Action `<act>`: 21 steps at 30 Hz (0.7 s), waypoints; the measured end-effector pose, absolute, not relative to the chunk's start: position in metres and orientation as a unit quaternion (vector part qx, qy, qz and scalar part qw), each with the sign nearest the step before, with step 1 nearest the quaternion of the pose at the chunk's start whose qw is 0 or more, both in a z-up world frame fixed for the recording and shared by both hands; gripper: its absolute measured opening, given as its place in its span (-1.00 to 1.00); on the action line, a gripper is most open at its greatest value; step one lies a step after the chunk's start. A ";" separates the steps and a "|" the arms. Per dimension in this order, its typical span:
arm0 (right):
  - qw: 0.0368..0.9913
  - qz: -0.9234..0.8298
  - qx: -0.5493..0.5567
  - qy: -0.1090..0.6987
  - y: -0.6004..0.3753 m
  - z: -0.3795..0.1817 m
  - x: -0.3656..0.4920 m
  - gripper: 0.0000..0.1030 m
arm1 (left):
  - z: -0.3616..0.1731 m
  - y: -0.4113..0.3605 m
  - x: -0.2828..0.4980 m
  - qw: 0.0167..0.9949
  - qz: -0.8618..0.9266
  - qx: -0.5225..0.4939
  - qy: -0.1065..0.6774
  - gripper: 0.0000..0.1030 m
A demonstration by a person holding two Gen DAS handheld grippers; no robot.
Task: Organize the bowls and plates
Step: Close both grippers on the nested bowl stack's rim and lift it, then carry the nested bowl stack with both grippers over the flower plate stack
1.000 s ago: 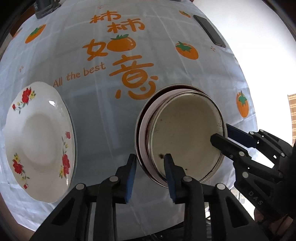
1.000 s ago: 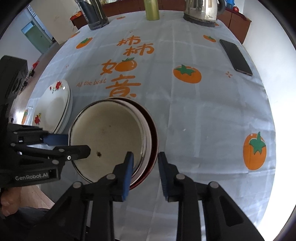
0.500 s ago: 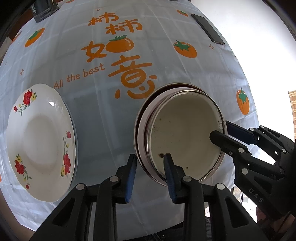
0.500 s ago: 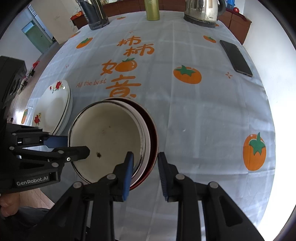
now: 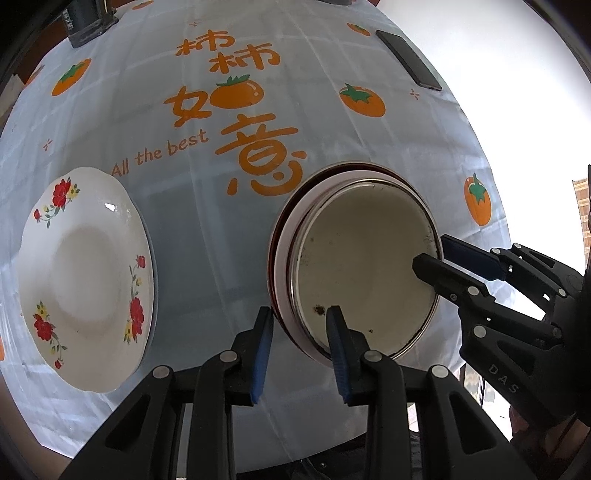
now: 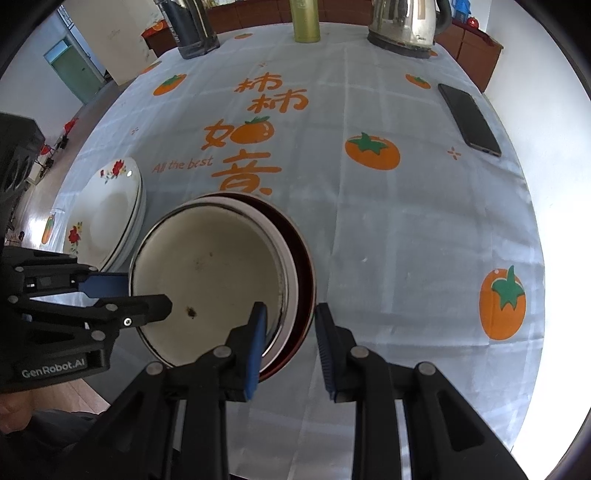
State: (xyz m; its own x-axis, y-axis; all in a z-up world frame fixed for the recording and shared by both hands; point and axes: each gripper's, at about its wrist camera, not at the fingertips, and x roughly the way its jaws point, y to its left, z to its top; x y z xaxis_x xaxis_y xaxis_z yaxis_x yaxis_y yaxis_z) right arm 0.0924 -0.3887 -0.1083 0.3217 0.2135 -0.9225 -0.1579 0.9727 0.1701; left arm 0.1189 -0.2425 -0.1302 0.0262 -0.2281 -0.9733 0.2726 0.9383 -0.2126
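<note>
Looking at the bowl stack (image 5: pixel 364 266) first: it sits near the desk's front edge, just below the big orange characters on the tablecloth (image 5: pixel 184 206). Three nested pieces show: a cream-lined metal-rimmed bowl (image 6: pixel 207 275) on top, off-centre inside a pale pink-white one, both inside a dark red outer bowl (image 6: pixel 308 280) whose rim shows as a crescent. A small dark speck sits on the cream inside, near the front.

Your left hand-held gripper (image 5: pixel 299 347) has its jaws apart and straddles the stack's rim: the right finger sits over the cream interior, the left finger outside the dark red wall. Whether either pad touches, you can't tell from these views. Your right hand-held gripper (image 6: pixel 290 345) does the same on the opposite side, jaws apart, one finger over the cream bowl's edge, the other outside over cloth. Nothing is clamped.

The floral plates (image 6: pixel 107 218) are a short stack well left of the bowls, white with red flowers, resting flat on the cloth; the right wrist view shows several rims, so more than one plate.

Farther out: a black phone (image 6: pixel 469 120) lies at the desk's right edge, and a steel kettle (image 6: pixel 404 24), a green bottle (image 6: pixel 306 20) and a dark jug (image 6: pixel 194 27) line the far edge.
</note>
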 end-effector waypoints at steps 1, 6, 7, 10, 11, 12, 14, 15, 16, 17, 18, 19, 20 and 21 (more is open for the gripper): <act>0.813 0.115 0.023 0.571 -0.389 -0.108 0.092 -0.48 | -0.130 -0.242 0.119 0.716 -0.174 0.016 0.675 -0.38; 0.814 0.117 0.019 0.569 -0.386 -0.105 0.092 -0.48 | -0.127 -0.241 0.118 0.719 -0.173 0.013 0.673 -0.38; 0.814 0.117 0.018 0.569 -0.385 -0.104 0.091 -0.48 | -0.126 -0.240 0.118 0.719 -0.173 0.013 0.674 -0.38; 0.813 0.121 0.014 0.569 -0.383 -0.102 0.092 -0.48 | -0.122 -0.236 0.118 0.720 -0.171 0.012 0.673 -0.38; 0.813 0.122 0.012 0.569 -0.381 -0.100 0.092 -0.48 | -0.121 -0.236 0.118 0.720 -0.171 0.012 0.672 -0.38; 0.813 0.124 0.010 0.569 -0.380 -0.100 0.093 -0.48 | -0.120 -0.235 0.117 0.722 -0.170 0.012 0.671 -0.38; 0.813 0.126 0.006 0.569 -0.377 -0.098 0.094 -0.48 | -0.118 -0.232 0.117 0.724 -0.168 0.011 0.669 -0.38; 0.813 0.128 0.005 0.568 -0.375 -0.097 0.094 -0.48 | -0.116 -0.230 0.117 0.726 -0.167 0.010 0.667 -0.38; 0.813 0.129 0.004 0.568 -0.374 -0.097 0.094 -0.48 | -0.115 -0.228 0.116 0.727 -0.165 0.010 0.666 -0.38; 0.814 0.130 0.002 0.566 -0.372 -0.095 0.095 -0.48 | -0.114 -0.226 0.116 0.728 -0.164 0.008 0.666 -0.38; 0.814 0.132 0.001 0.566 -0.370 -0.094 0.095 -0.48 | -0.112 -0.223 0.116 0.729 -0.163 0.007 0.665 -0.38; 0.815 0.133 0.000 0.565 -0.368 -0.093 0.095 -0.48 | -0.110 -0.221 0.116 0.731 -0.162 0.006 0.663 -0.38; 0.815 0.134 -0.003 0.563 -0.366 -0.091 0.095 -0.48 | -0.109 -0.219 0.116 0.732 -0.161 0.006 0.662 -0.38; 0.816 0.136 -0.004 0.562 -0.364 -0.090 0.096 -0.48 | -0.108 -0.217 0.116 0.733 -0.160 0.005 0.661 -0.38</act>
State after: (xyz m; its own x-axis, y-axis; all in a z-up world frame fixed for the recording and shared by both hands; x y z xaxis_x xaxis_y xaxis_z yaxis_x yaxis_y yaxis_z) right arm 0.0956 -0.3637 -0.0901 0.3316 0.2167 -0.9182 -0.2267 0.9630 0.1454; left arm 0.1160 -0.2166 -0.1076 0.0749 -0.2270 -0.9710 0.2408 0.9490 -0.2032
